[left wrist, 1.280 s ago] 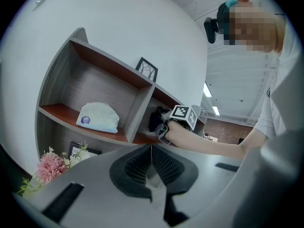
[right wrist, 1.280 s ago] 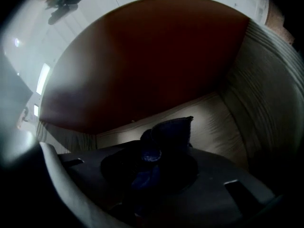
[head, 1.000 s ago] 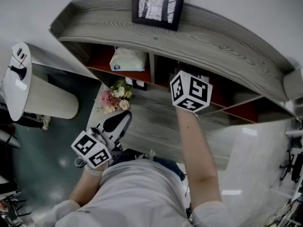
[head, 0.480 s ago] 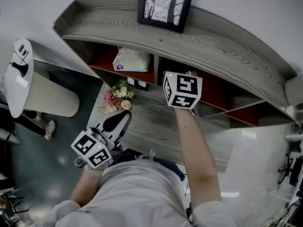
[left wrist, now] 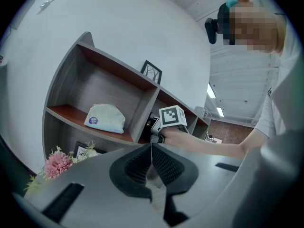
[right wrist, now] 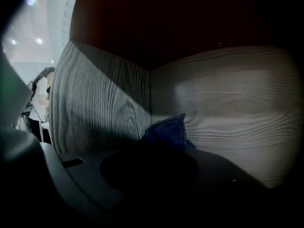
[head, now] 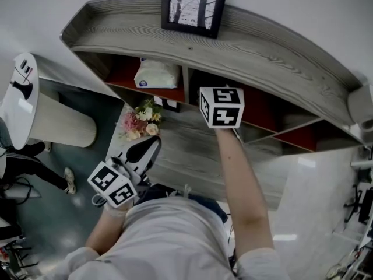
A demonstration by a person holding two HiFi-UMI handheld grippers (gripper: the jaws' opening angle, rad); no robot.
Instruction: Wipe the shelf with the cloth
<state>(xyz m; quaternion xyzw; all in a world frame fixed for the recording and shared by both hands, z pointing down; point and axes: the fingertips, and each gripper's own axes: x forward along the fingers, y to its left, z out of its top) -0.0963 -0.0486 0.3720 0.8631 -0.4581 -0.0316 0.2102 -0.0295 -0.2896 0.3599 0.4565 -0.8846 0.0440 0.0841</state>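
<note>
Right tool (right wrist: 151, 148) lowered into shelf (right wrist: 228, 103) | clamped on cloth (right wrist: 167, 131) | cloth juts past tips

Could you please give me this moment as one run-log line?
right gripper: shut on dark blue cloth | inside grey wood-grain shelf compartment | left gripper: shut, empty

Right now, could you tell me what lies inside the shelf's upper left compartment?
A white packet with a blue label lies on its red floor; anything behind it is covered.

Middle compartment (right wrist: 223, 108) open ahead, divider (head: 186, 86) walls left side; white pack (head: 157, 73) fills neighbouring bay (flowers (head: 140, 121) below).
</note>
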